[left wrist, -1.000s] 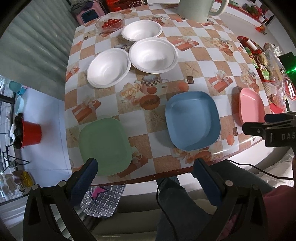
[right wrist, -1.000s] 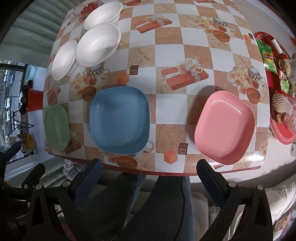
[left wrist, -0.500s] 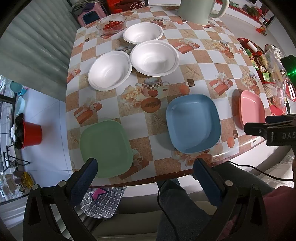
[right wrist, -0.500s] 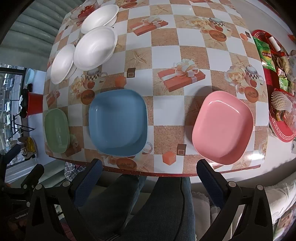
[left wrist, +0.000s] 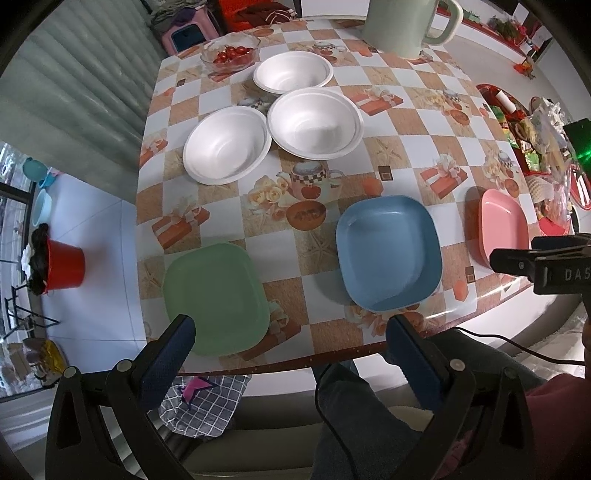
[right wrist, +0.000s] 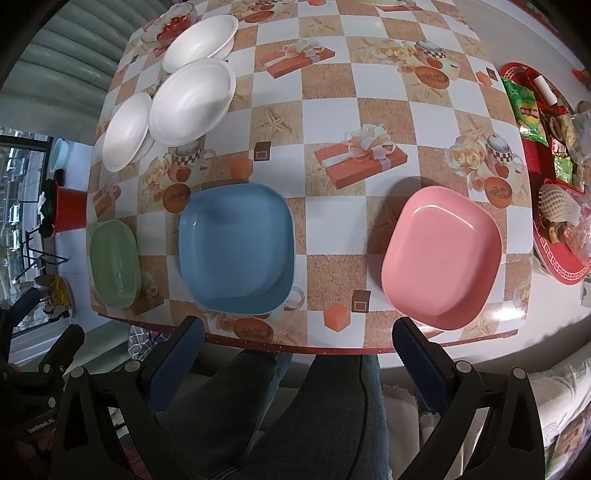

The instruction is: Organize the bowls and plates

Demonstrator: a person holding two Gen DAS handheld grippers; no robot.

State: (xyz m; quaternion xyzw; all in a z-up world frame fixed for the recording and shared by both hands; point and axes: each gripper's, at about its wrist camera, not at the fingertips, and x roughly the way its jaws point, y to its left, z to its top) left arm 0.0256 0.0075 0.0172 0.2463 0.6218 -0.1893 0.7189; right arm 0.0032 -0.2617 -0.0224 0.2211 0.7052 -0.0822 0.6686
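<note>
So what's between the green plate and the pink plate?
The blue plate sits between the green plate and the pink plate, with bare tablecloth in the gaps. The right wrist view shows it best.

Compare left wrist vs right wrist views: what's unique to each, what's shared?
Left wrist only: the pale green jug at the table's far edge and the right claw's body poking in from the right.

Right wrist only: the green snack bag on the red tray, and the pink plate seen whole.

Both: blue plate, green plate, three white bowls, tomato bowl. Each view's own claw is open and empty.
</note>
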